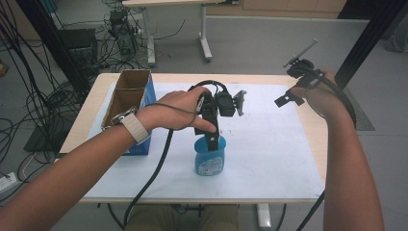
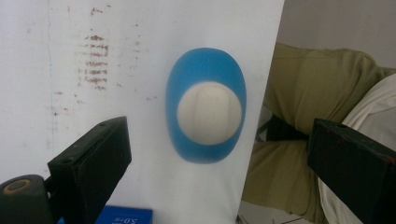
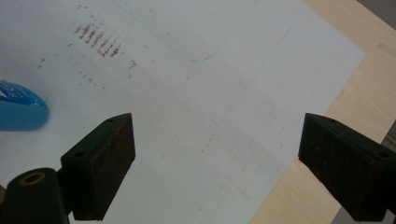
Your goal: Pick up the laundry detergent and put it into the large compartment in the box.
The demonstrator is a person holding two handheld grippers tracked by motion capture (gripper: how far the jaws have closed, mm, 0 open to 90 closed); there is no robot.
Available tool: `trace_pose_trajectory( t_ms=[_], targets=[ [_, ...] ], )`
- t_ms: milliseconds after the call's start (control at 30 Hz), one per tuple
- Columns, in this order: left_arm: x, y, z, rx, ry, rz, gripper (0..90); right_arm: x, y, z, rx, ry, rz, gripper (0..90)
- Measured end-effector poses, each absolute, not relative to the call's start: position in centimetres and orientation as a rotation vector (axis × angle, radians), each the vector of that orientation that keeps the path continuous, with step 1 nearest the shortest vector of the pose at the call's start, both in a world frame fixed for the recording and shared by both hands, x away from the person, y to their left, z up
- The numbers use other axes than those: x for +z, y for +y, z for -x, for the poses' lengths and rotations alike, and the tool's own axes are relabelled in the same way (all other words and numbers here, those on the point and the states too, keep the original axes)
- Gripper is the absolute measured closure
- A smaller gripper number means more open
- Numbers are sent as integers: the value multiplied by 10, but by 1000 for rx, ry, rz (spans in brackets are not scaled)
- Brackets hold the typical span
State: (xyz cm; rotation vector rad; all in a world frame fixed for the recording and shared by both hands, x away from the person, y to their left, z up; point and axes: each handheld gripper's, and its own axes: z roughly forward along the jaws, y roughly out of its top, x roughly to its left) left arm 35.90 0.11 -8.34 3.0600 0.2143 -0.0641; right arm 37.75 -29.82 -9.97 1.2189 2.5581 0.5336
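Hovered directly above the blue bottle [image 1: 210, 156], which stood upright on the white sheet [image 1: 269, 144] near the table's front edge, close to the person. Left gripper [image 1: 213, 137] pointed straight down at it, jaws spread wide and gripping nothing. From the left gripper view, looked down on the bottle's white cap [image 2: 209, 112] sitting between the two black jaws, blue shoulders showing all round it. Right gripper [image 1: 288, 98] held well apart, up by the far right of the table, jaws likewise released over bare sheet, a sliver of the bottle at the left edge of its own view. Open cardboard box [image 1: 127, 94] stood at the table's left, untouched.

Looked like the approach to a pick, grasp not yet made. Next move, by this reading: lower straight down until the jaws flank the cap or neck, then close squarely, since an off-centre pinch could tip the bottle.
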Motion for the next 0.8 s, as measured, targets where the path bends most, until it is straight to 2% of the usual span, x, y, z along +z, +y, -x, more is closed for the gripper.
trace_pose_trajectory(
  t_ms=[500,800],
  targets=[
    [-84,2,-358,-60,221,-3055,67,-99,-299,-377,534,2557,-1217,108],
    [-98,0,-358,-66,219,-3069,67,-101,-298,-378,534,2558,-1220,108]
  ],
)
